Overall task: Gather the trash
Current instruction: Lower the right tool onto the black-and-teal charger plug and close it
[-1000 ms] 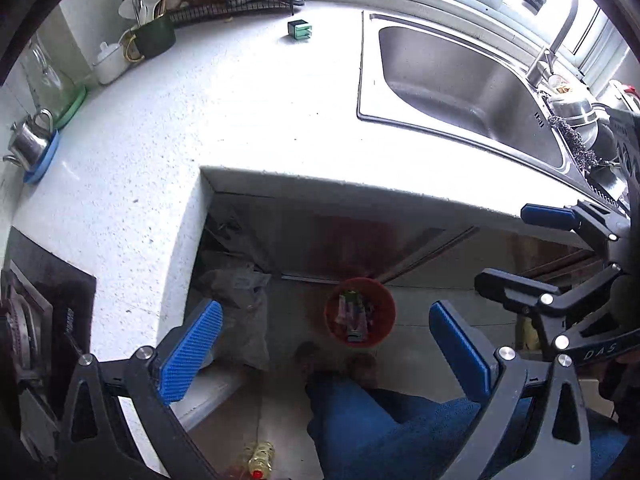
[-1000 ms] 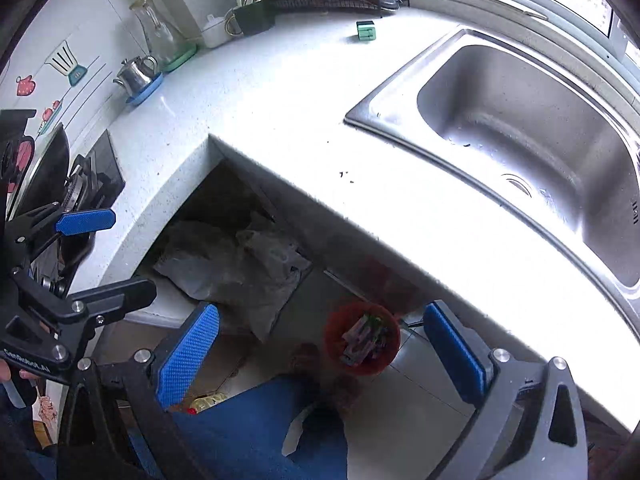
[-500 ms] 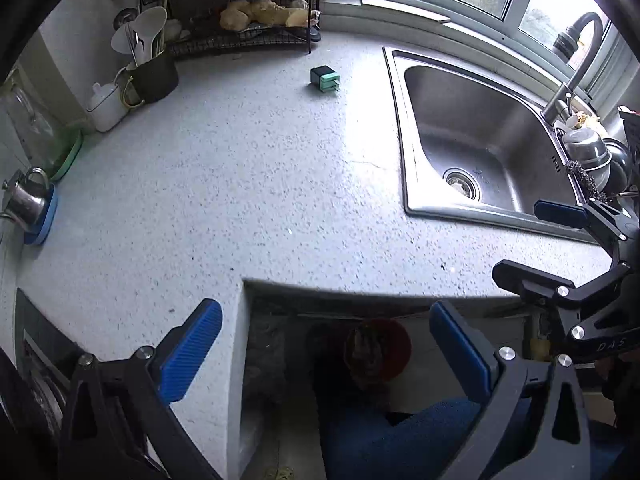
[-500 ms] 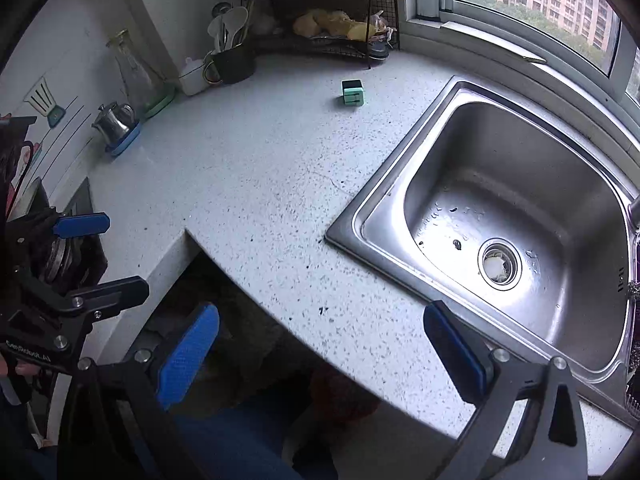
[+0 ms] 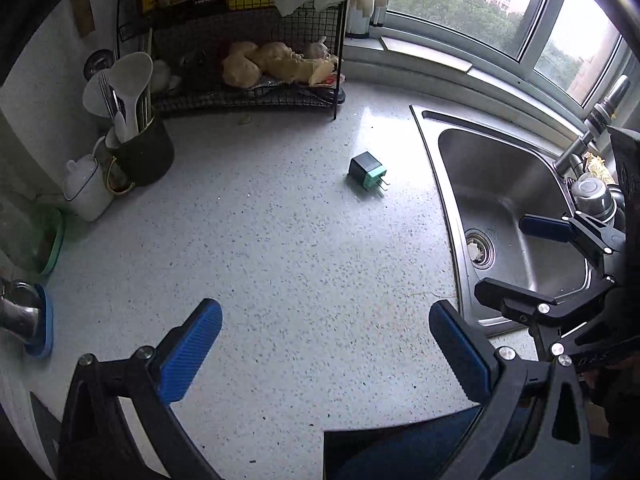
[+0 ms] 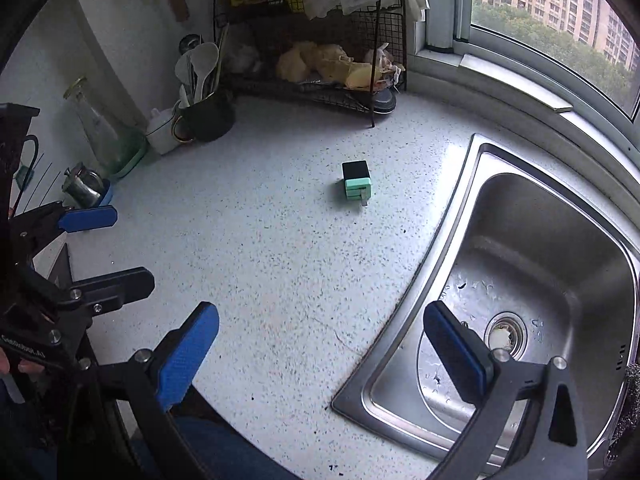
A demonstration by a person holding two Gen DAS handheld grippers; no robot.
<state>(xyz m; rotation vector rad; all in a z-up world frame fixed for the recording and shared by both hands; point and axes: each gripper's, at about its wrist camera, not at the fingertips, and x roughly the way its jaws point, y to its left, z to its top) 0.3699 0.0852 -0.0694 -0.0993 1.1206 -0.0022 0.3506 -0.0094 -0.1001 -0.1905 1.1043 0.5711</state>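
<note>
Here, through my left wrist camera, my left gripper (image 5: 326,354) is hanging wide open and empty over the speckled countertop (image 5: 280,264); the boxy black-and-mint plug (image 5: 367,171) is lying ahead, prongs pointing toward the steel sink (image 5: 516,200). Through the right, my right gripper (image 6: 322,350) is gaping empty too, prongs facing me.

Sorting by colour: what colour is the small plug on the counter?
Black body, mint-green face; the plug shows best in the right wrist view.

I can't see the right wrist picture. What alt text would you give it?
An open right gripper with blue pads hovers over a speckled white counter where a small black and green plug adapter lies alone. A steel sink sits to the right, a wire rack at the back, the left gripper at the left edge.
</note>
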